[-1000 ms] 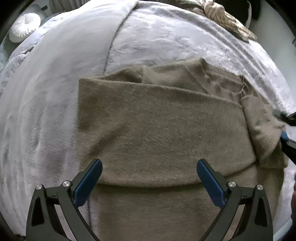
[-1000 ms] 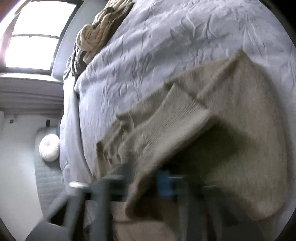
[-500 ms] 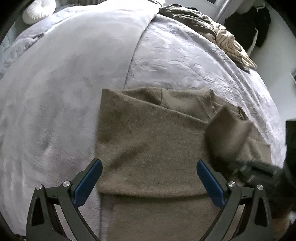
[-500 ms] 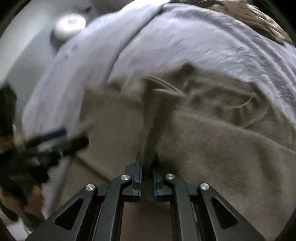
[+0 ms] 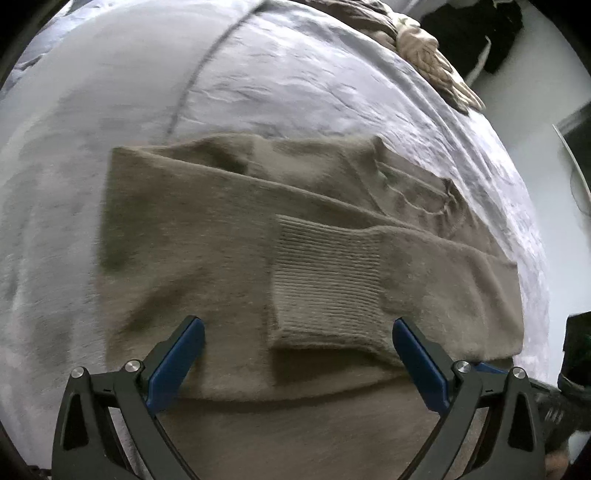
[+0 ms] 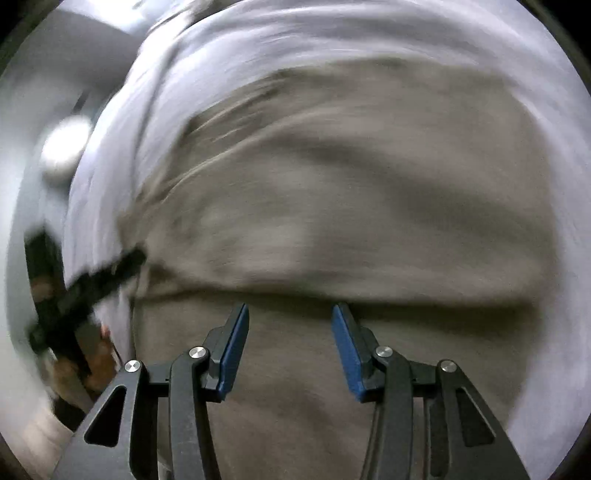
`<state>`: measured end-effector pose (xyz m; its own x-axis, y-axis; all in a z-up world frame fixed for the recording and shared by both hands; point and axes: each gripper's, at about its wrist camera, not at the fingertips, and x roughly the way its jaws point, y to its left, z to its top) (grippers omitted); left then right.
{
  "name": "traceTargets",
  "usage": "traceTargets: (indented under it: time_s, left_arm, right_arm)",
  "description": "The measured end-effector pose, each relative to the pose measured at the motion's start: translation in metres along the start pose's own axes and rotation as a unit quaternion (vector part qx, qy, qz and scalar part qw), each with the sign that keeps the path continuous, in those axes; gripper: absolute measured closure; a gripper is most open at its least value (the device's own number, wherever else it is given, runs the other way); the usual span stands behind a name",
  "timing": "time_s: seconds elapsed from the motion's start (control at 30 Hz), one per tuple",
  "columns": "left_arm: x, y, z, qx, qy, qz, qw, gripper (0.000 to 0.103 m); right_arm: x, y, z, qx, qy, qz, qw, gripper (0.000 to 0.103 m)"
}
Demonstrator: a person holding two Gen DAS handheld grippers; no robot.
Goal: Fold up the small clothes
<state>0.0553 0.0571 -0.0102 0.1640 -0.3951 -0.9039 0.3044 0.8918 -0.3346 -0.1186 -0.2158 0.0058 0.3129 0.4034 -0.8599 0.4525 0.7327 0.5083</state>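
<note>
Lying flat on a pale grey bedspread (image 5: 295, 85): one taupe knit sweater (image 5: 207, 258), partly folded, body doubled over itself with the fold edge running across near the bottom of the left wrist view; one sleeve (image 5: 424, 280) laid crosswise over the body, its ribbed cuff (image 5: 327, 284) near the middle of the garment; collar area rumpled toward the far right corner. Left gripper (image 5: 297, 363): jaws spread wide, blue pads apart, nothing between them, hovering above the sweater's near fold; the cuff sits just beyond the fingertips, untouched. Right gripper (image 6: 290, 349): jaws opening, blue pads parted to a moderate gap, nothing clamped, only the sweater's surface (image 6: 332, 206) below and beyond them; this view is heavily blurred. Heap of tan and olive clothes (image 5: 417, 48) at the far edge of the bed, well apart from the sweater. Dark garments (image 5: 476, 33) hanging beyond the bed, upper right.
</note>
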Motion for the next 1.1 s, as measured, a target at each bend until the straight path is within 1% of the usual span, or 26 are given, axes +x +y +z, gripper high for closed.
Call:
traceTargets:
  time_s: [0.03,0.07,0.1,0.13,0.17,0.2,0.23,0.27,0.3,0.33,0.43,0.47,0.57,0.67,0.7,0.73,0.8,0.83,0.87,0.9,0.93,0.97,1.0,1.07,1.1]
  left_arm:
    - [0.002,-0.002,0.001,0.002,0.002,-0.001,1.0000,0.002]
    - [0.005,-0.004,0.002,0.003,0.004,-0.004,1.0000,0.012]
    - [0.006,-0.006,0.003,0.006,0.005,-0.005,1.0000,0.020]
    - [0.007,-0.007,0.004,0.008,0.008,-0.004,0.9999,0.034]
    - [0.009,-0.008,0.006,0.010,0.011,-0.002,0.9999,0.053]
    - [0.009,-0.009,0.008,0.010,0.013,-0.001,0.9999,0.064]
    - [0.009,-0.009,0.009,0.010,0.015,-0.003,0.9998,0.084]
    - [0.008,-0.007,0.010,0.008,0.017,-0.016,0.9997,0.092]
    - [0.004,-0.003,0.010,0.002,0.018,-0.031,0.9994,0.092]
    - [0.002,-0.002,0.009,0.000,0.017,-0.037,0.9992,0.092]
    - [-0.003,-0.005,0.001,0.013,0.014,-0.034,0.9992,0.092]
    - [-0.002,-0.006,-0.004,0.017,0.017,-0.032,0.9992,0.092]
    - [0.002,-0.006,-0.013,0.016,0.023,-0.025,0.9993,0.092]
    - [-0.003,-0.002,-0.019,0.018,0.018,-0.025,0.9994,0.092]
    - [-0.005,0.000,-0.020,0.020,0.020,-0.022,0.9994,0.092]
    - [-0.006,0.002,-0.021,0.023,0.020,-0.019,0.9994,0.092]
    - [-0.011,0.003,-0.023,0.036,0.021,-0.007,0.9991,0.092]
    - [-0.014,0.003,-0.024,0.043,0.022,0.000,0.9988,0.092]
    - [-0.017,0.003,-0.025,0.052,0.022,0.013,0.9983,0.092]
    - [-0.019,0.004,-0.025,0.056,0.022,0.018,0.9980,0.092]
    - [-0.023,0.004,-0.025,0.058,0.021,0.020,0.9979,0.092]
    - [-0.025,0.006,-0.025,0.059,0.020,0.020,0.9979,0.092]
    - [-0.028,0.006,-0.023,0.060,0.017,0.023,0.9978,0.092]
    - [-0.032,0.006,-0.019,0.062,0.008,0.028,0.9976,0.092]
    - [-0.033,0.005,-0.017,0.062,0.005,0.029,0.9977,0.092]
  right_arm:
    - [-0.008,-0.019,-0.001,0.039,-0.012,0.013,0.999,0.052]
    - [-0.015,-0.037,-0.001,0.077,-0.027,0.027,0.996,0.052]
    - [-0.021,-0.052,0.000,0.110,-0.042,0.040,0.992,0.052]
    - [-0.024,-0.063,0.004,0.140,-0.055,0.049,0.987,0.052]
    - [-0.028,-0.074,0.008,0.167,-0.070,0.058,0.982,0.052]
    - [-0.031,-0.081,0.011,0.181,-0.080,0.062,0.978,0.061]
    - [-0.035,-0.086,0.015,0.189,-0.090,0.058,0.976,0.076]
    - [-0.039,-0.086,0.020,0.185,-0.097,0.039,0.977,0.097]
    - [-0.045,-0.087,0.024,0.175,-0.101,0.030,0.979,0.097]
    - [-0.050,-0.087,0.027,0.162,-0.106,0.027,0.981,0.097]
    - [-0.049,-0.076,0.035,0.114,-0.104,0.006,0.988,0.097]
    - [-0.048,-0.080,0.036,0.105,-0.102,-0.001,0.989,0.097]
    - [-0.041,-0.097,0.034,0.107,-0.089,0.000,0.990,0.097]
    - [-0.040,-0.111,0.028,0.122,-0.083,0.019,0.989,0.097]
    - [-0.042,-0.112,0.025,0.123,-0.081,0.021,0.989,0.094]
    - [-0.043,-0.111,0.024,0.123,-0.075,0.022,0.989,0.093]
    - [-0.045,-0.106,0.019,0.115,-0.056,0.013,0.992,0.086]
    - [-0.048,-0.103,0.016,0.108,-0.047,0.006,0.993,0.084]
    - [-0.052,-0.098,0.013,0.099,-0.042,0.000,0.994,0.081]
    - [-0.057,-0.093,0.010,0.089,-0.042,-0.003,0.995,0.080]
    - [-0.067,-0.088,0.007,0.077,-0.054,-0.001,0.996,0.079]
    - [-0.074,-0.084,0.007,0.072,-0.067,0.003,0.995,0.073]
    - [-0.083,-0.083,0.007,0.069,-0.083,0.003,0.994,0.058]
    - [-0.099,-0.086,0.014,0.075,-0.122,0.001,0.990,0.042]
    - [-0.102,-0.090,0.020,0.083,-0.134,0.000,0.988,0.042]
